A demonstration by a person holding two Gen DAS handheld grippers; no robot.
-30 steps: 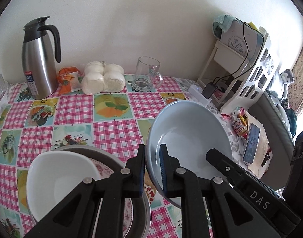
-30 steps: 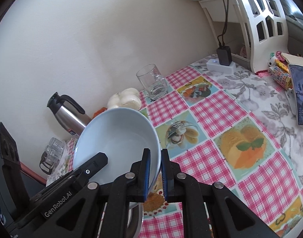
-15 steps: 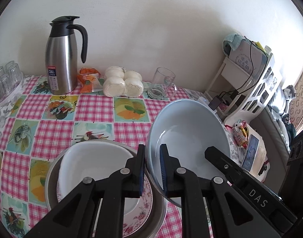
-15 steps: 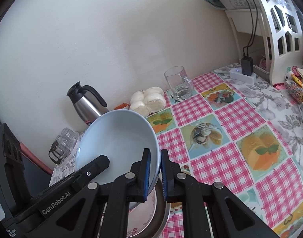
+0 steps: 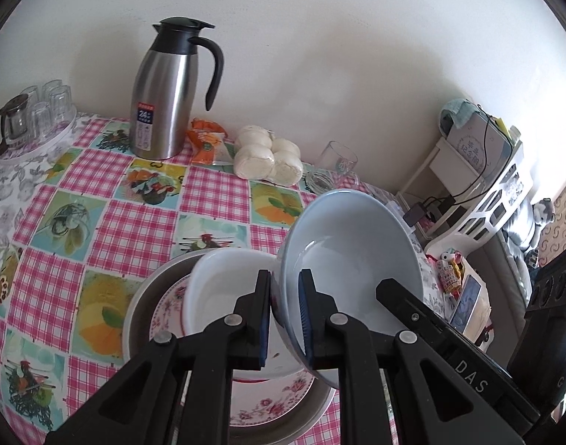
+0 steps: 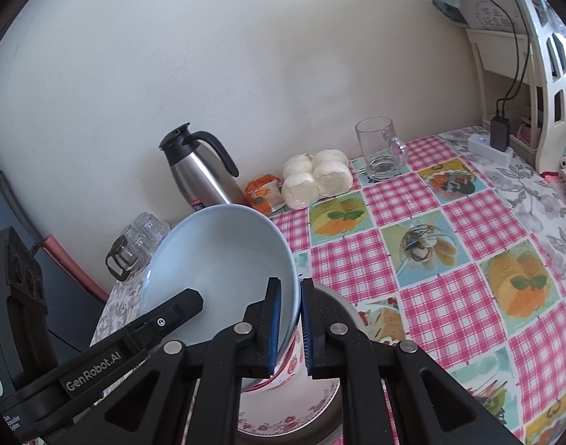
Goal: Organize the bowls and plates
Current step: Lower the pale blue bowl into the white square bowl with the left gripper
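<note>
A pale blue ceramic bowl (image 5: pixel 351 259) is held clear of the table, tilted on its side, with one gripper on each side of its rim. The left gripper (image 5: pixel 284 320) is pinched on the rim nearest its camera; the right gripper (image 6: pixel 290 328) is pinched on the opposite rim. Both pairs of jaws are pressed nearly together, with only the bowl wall between the blue pads

The step in hand is judged to be the carrying of the blue bowl toward the stack of dishes for nesting. The stack is seen directly below and beside the bowl: a round stainless steel basin (image 5: pixel 142 304) rests on the pink checked tablecloth (image 5: pixel 131 230). Inside the basin a floral-patterned plate (image 5: pixel 268 404) is laid flat, and on the plate a white ceramic bowl (image 5: pixel 223 289) is seated, open side up. No food or liquid is visible in any of these vessels

For the next move, the blue bowl should be levelled, centred over the white bowl and lowered until it is supported; only then should both grips be released. Uneven release is judged likely to tip the bowl against the basin wall

Along the wall, a steel vacuum jug (image 5: pixel 164 96), wrapped white buns (image 5: pixel 268 161) and an empty glass mug (image 6: pixel 381 148) are set well apart from the stack and are not involved
</note>
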